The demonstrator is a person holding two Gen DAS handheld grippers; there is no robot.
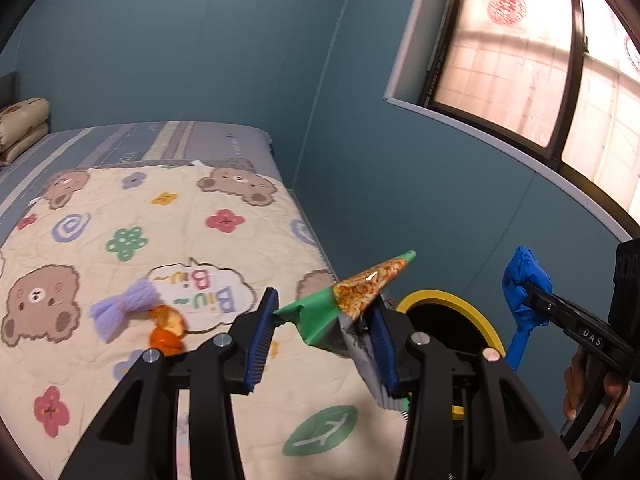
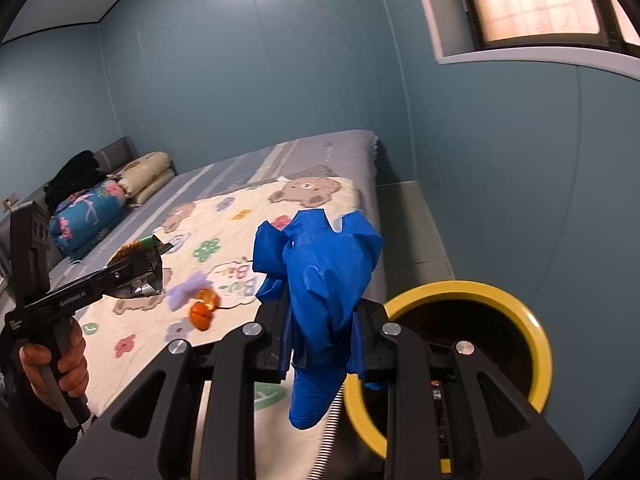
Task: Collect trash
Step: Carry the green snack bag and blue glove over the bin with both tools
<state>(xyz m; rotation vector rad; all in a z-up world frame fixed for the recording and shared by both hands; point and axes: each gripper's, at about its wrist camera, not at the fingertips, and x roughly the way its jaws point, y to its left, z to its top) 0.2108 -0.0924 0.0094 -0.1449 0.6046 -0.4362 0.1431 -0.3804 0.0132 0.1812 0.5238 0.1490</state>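
Note:
My left gripper [image 1: 322,332] is shut on a green and orange snack wrapper [image 1: 352,300] with a silver inside, held above the bed's near edge. My right gripper [image 2: 320,320] is shut on a crumpled blue glove [image 2: 324,276], which hangs just left of a black bin with a yellow rim [image 2: 536,344]. In the left wrist view the bin [image 1: 452,300] stands beyond the wrapper, and the glove [image 1: 524,292] hangs to its right. An orange peel [image 1: 168,332] and a purple fluffy piece [image 1: 120,308] lie on the bear-print quilt [image 1: 160,208]. The right wrist view shows the peel [image 2: 202,312] too.
The bed fills the left side, with pillows [image 2: 148,176] and a folded blue floral blanket [image 2: 88,216] at its head. A blue wall and a window [image 1: 520,64] lie behind the bin. A strip of floor [image 2: 408,220] runs between bed and wall. A hand [image 2: 60,364] grips the left tool.

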